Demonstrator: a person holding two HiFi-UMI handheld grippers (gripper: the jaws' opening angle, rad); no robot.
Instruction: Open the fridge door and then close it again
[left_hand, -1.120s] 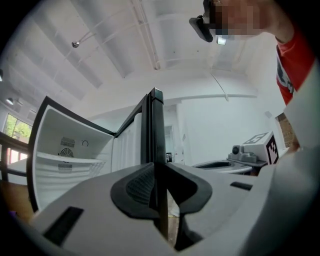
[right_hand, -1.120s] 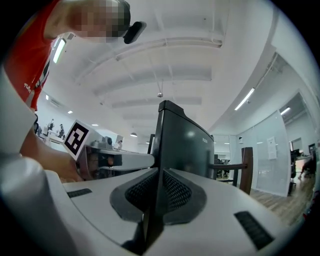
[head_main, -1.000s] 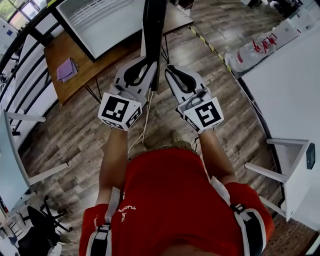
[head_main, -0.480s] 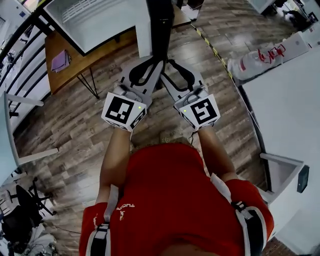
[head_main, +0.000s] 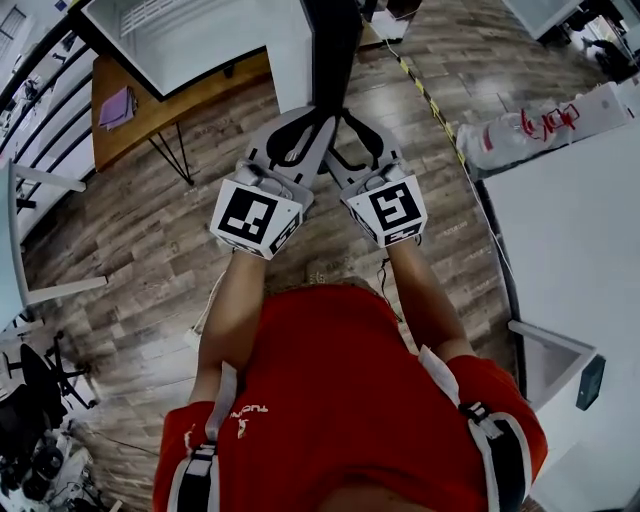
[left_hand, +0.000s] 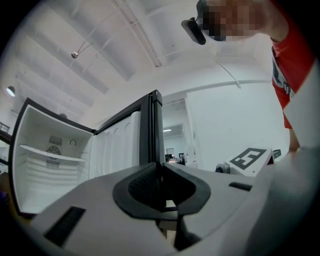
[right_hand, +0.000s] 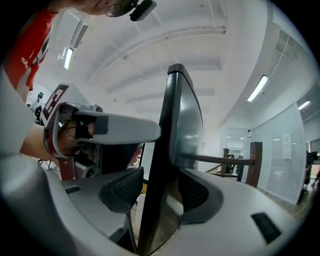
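The fridge door (head_main: 335, 50) stands open, seen edge-on from above, with the white fridge interior (head_main: 190, 40) to its left. Both grippers point level at the door's free edge. My left gripper (head_main: 318, 125) comes at it from the left. In the left gripper view its jaws are closing and the pads (left_hand: 145, 182) press on the dark door edge (left_hand: 156, 130). My right gripper (head_main: 345, 125) straddles the same edge from the right. Its jaws are opening, and its pads (right_hand: 192, 192) stand clear of the door (right_hand: 175, 125) on both sides.
A wooden table (head_main: 150, 100) with a purple object (head_main: 112, 105) stands left of the fridge. A white table (head_main: 580, 230) fills the right side, with a white bag (head_main: 530, 125) behind it. Striped tape (head_main: 425, 90) crosses the wood floor. A black chair (head_main: 30, 390) sits at lower left.
Both grippers have drawn closer together around the door's edge. The right gripper, earlier apart from the door, now has the edge between its jaws.
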